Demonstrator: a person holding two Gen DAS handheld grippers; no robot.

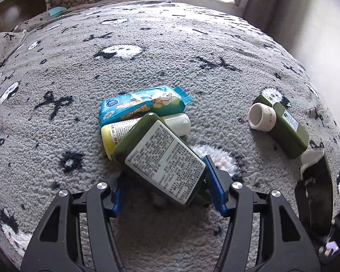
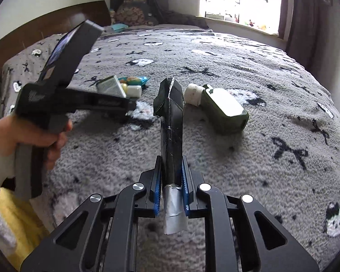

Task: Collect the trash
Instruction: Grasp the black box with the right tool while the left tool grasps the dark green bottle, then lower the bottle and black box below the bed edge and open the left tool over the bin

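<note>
Left tool [image 1: 164, 182] pinches a flat olive-green bottle with a white printed label [image 1: 162, 158], tilted, its far end over the pile. Right tool [image 2: 171, 188] is clamped on a black folded bag with a silver taped end [image 2: 170, 122] — likely the trash bag. On the grey patterned bed blanket [image 1: 170, 45]: blue snack wrapper [image 1: 142, 105], yellow-and-white tube [image 1: 147, 127], white tape roll [image 1: 261, 116], second olive bottle [image 1: 289, 131]. Nothing bagged that I can see — early stage, four items left plus the one held.
</note>
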